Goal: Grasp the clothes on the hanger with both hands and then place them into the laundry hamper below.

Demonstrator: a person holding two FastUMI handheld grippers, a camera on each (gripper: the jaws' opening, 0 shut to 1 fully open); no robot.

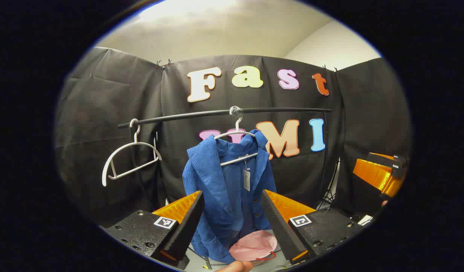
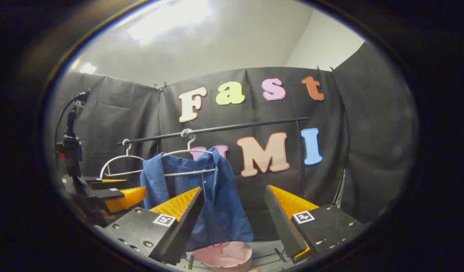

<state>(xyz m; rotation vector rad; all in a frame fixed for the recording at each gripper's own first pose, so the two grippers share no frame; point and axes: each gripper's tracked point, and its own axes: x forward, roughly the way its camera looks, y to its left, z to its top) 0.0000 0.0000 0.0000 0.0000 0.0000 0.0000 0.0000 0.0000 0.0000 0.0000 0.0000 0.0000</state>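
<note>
A blue corduroy jacket (image 1: 226,189) hangs on a white hanger (image 1: 237,134) from the black rail (image 1: 224,112), with a white tag at its front. Below it sits the pink laundry hamper (image 1: 253,245). My left gripper (image 1: 232,219) stands open a short way in front of the jacket, fingers apart on either side of its lower part, not touching. In the right gripper view the jacket (image 2: 216,196) hangs left of centre over the hamper (image 2: 223,255). My right gripper (image 2: 233,223) is open with nothing between its fingers. The left gripper (image 2: 114,196) shows at the left.
An empty white hanger (image 1: 130,158) hangs tilted at the rail's left end. The rail's upright post (image 2: 301,158) stands at the right. The right gripper's orange body (image 1: 379,173) sits at the far right. A camera on a stand (image 2: 69,147) is at the left.
</note>
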